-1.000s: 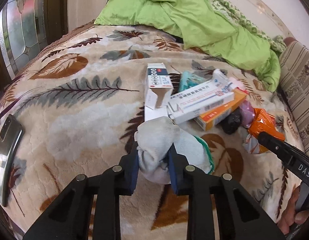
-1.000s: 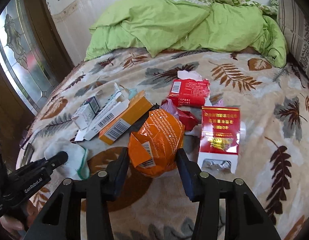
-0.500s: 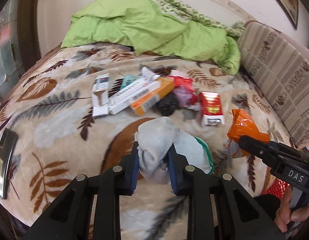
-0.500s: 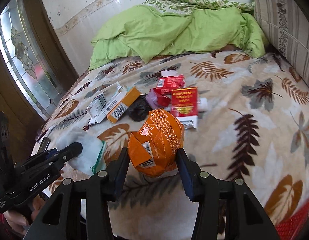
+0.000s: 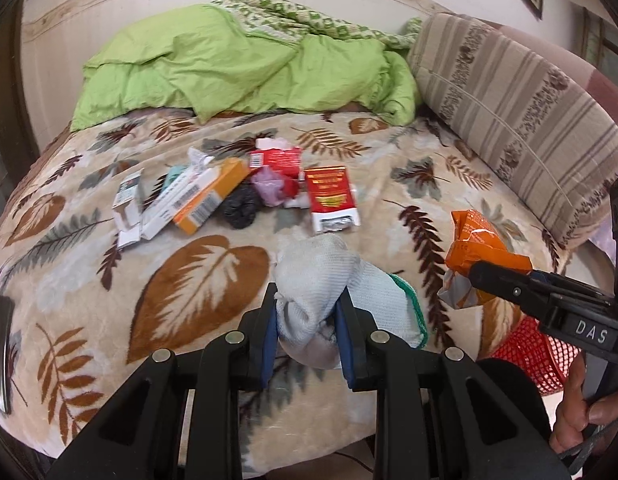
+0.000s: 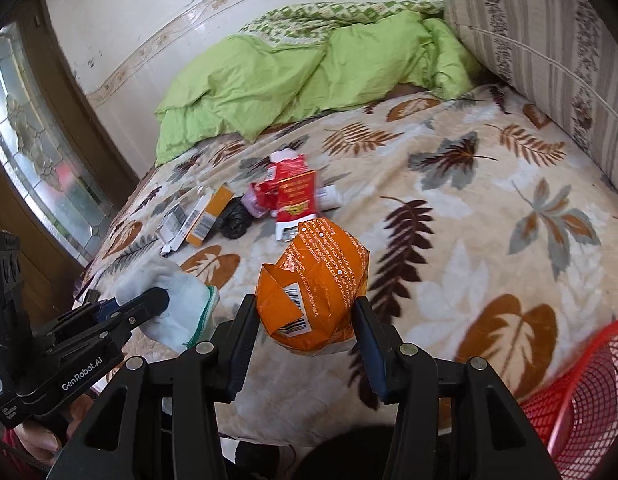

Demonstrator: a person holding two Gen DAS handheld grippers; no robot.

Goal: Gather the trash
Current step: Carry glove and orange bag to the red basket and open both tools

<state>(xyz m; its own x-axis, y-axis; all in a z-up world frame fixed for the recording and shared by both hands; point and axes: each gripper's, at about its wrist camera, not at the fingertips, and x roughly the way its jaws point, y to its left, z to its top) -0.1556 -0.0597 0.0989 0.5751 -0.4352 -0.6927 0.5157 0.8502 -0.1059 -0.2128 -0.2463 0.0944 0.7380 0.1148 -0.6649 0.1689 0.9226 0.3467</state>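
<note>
Near the red mesh basket (image 6: 581, 392): left gripper (image 5: 307, 322) clamped on white glove (image 5: 321, 276); right gripper (image 6: 305, 320) clamped on orange wrapper (image 6: 317, 280), nearer that basket.

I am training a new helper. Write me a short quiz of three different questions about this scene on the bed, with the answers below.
1. True or false: the left gripper is shut on a white glove.
2. What does the right gripper hold? A) a black bag B) an orange packet C) a red box
3. Fill in: the red mesh basket stands at the ______ edge of the bed in the right wrist view, below the blanket.

Key
1. True; the pads press it on both sides.
2. B; the orange packet sits between the pads, while the black bag and the red box lie on the blanket.
3. Near right.
</note>
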